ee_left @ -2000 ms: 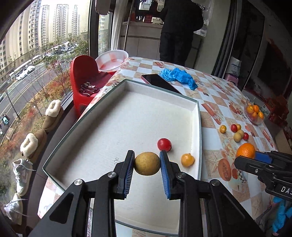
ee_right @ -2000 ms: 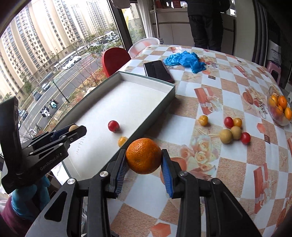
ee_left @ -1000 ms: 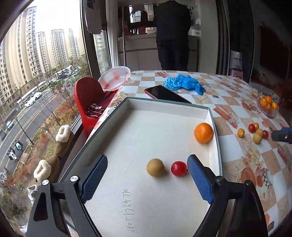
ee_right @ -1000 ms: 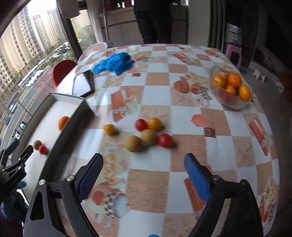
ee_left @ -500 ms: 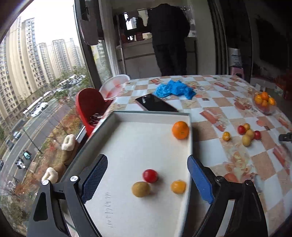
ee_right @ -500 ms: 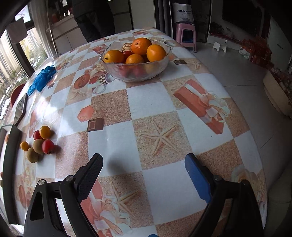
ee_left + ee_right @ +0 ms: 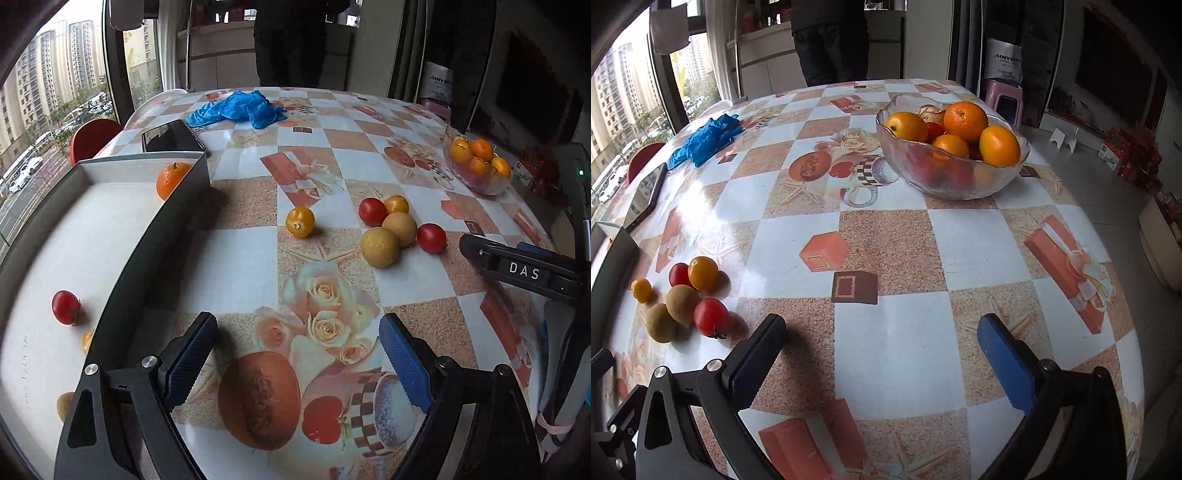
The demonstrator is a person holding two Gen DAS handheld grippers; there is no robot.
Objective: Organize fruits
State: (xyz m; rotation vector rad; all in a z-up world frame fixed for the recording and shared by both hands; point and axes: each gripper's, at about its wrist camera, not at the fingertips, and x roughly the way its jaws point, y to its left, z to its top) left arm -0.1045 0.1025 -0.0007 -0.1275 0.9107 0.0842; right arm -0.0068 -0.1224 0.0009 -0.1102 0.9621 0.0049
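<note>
Both sets of fingers are being held spread wide with nothing between them, having just been opened further, presumably so that the next fruit can be taken without a pause. The left gripper [image 7: 297,349] is being carried low over the bench [image 7: 240,266], just to the right of the tray [image 7: 155,229], with the loose cluster of fruit [image 7: 391,230] lying ahead of it; the single yellow tomato [image 7: 300,221] is sitting between that cluster and the tray wall, a likely early pick. The right gripper [image 7: 882,354] is being pointed across a bare stretch of bench toward the glass bowl [image 7: 951,177], well to the right of the tray. Inside the tray, a red tomato [image 7: 66,307] is lying near the close end, two small yellowish fruits are partly hidden behind its wall and the left finger, and an orange [image 7: 170,180] is resting against the far right corner, so the sorting is judged to be partly done. In the bowl, oranges are being heaped over red fruit. Beyond the tray, a phone [image 7: 171,136] and a blue glove [image 7: 238,109] are lying on the bench.
</note>
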